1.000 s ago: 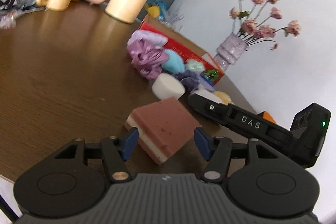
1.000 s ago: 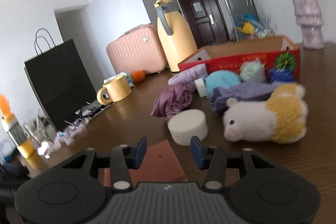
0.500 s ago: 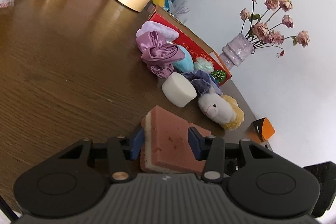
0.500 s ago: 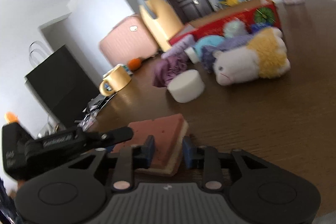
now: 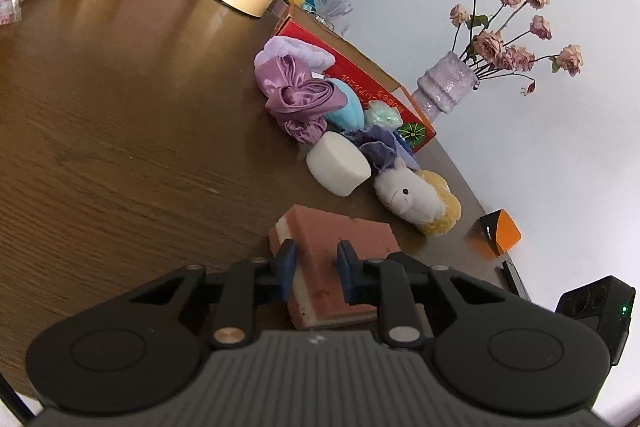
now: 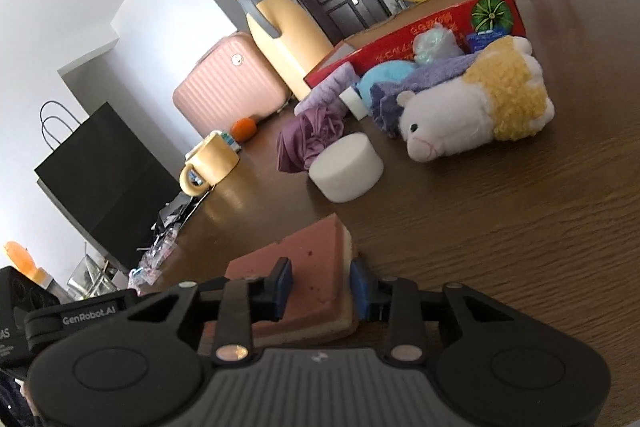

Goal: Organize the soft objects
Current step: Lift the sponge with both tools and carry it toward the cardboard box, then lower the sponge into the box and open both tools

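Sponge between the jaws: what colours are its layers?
The sponge is reddish-pink on top, cream underneath; the right wrist view shows it best.

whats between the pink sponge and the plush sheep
Nothing: bare table runs from the pink sponge to the plush sheep in the right wrist view. The white foam cylinder sits off to the side.

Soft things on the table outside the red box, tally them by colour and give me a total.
Purple: 3, satin cloth, fluffy lilac piece, towel
Blue or teal: 2, blue puff, teal puff
White: 1, round sponge
White and yellow: 1, plush
Pink: 1, sponge block
Total: 8
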Motion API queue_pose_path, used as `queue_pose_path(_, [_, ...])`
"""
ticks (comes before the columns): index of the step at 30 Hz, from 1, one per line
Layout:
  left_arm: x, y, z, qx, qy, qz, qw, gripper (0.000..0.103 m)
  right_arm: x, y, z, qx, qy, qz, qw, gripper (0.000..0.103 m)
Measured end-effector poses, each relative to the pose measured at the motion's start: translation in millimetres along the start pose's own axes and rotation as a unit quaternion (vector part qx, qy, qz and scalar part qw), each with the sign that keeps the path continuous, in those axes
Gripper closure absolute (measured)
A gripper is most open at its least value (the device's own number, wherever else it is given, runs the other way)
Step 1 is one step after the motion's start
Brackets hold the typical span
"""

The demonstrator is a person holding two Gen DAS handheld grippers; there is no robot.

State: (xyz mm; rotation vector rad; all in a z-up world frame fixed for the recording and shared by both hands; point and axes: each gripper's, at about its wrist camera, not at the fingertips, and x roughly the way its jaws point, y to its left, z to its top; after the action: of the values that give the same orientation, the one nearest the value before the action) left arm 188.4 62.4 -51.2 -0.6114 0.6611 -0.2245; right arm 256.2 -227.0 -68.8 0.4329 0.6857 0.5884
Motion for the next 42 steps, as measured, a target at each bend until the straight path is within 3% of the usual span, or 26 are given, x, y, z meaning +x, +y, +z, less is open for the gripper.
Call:
queue_pose_path(6, [3,-28,31,0.030,-0.020,-0.030,0.9989,0.084,-19,9,27,-0.011,-0.039,-0.002,0.999,0.076])
queue_pose_path(11, [38,-73,132,0.081,-0.042,-0.065,0.9937,0.084,-6,18,127,-0.041,-0.092,0.000,0.995,0.076])
queue_pose_path(15, [119,-103,238,0.105,-0.036,-0.043,0.9928,0.085,54,7,237,-0.029,-0.093,-0.020,0.995,0.077])
queue_pose_path(18, [194,-107,300,0.132,-0.021,-0.006,0.9910,0.085,122,-20,313,0.002,-0.059,-0.042,0.997,0.077])
queue_pose_path(21, [271,-84,343,0.121,0.007,0.036,0.9920,0.085,198,-57,362,0.038,-0.006,-0.058,0.998,0.077])
queue_pose_path(24, [334,-62,363,0.126,0.043,0.086,0.9874,0.085,264,-86,385,0.056,0.041,-0.080,0.994,0.077])
queue_pose_path(27, [374,-51,365,0.161,0.056,0.140,0.9754,0.085,313,-101,393,0.049,0.077,-0.093,0.992,0.079])
queue_pose_path(29, [397,-46,366,0.169,0.082,0.166,0.9680,0.083,332,-103,389,0.037,0.087,-0.110,0.989,0.079])
queue_pose_path(31, [402,-46,365,0.180,0.076,0.165,0.9668,0.077,347,-105,385,0.025,0.100,-0.129,0.986,0.079])
queue_pose_path(34, [399,-51,364,0.202,0.066,0.167,0.9629,0.062,348,-106,385,0.030,0.094,-0.125,0.987,0.078])
queue_pose_path(36, [388,-59,361,0.215,0.055,0.173,0.9597,0.062,336,-105,387,0.031,0.083,-0.124,0.988,0.078])
queue_pose_path(39, [361,-71,361,0.234,0.048,0.170,0.9562,0.061,301,-93,395,0.013,0.068,-0.134,0.989,0.078])
queue_pose_path(42, [321,-89,362,0.249,0.025,0.166,0.9539,0.046,248,-72,407,-0.030,0.047,-0.151,0.987,0.077])
